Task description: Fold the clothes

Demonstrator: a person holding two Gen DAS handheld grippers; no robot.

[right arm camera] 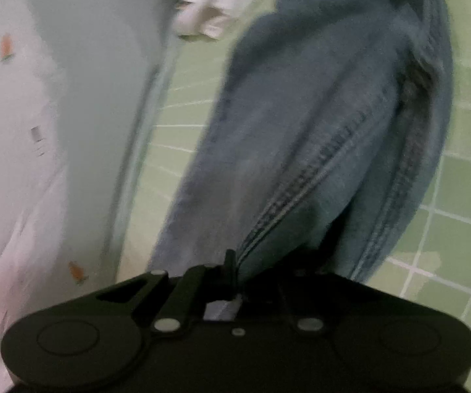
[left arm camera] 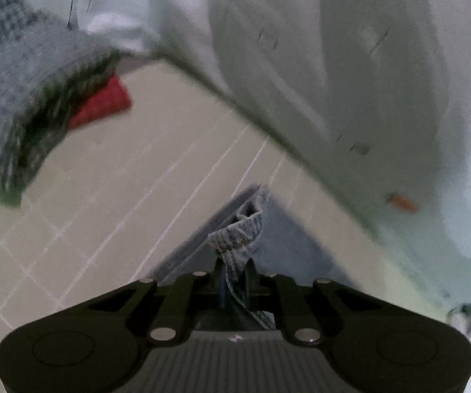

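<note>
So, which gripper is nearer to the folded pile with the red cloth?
Left. The left gripper, shut on blue denim cloth, has the folded pile ahead to its left. The right gripper holds denim; no pile shows there.

Left wrist view: folded stack (left arm camera: 22,104) on gridded mat (left arm camera: 121,180) far left; printed sheet (left arm camera: 350,65) right; right wrist view: jeans (right arm camera: 317,114) across mat, sheet at left.
</note>
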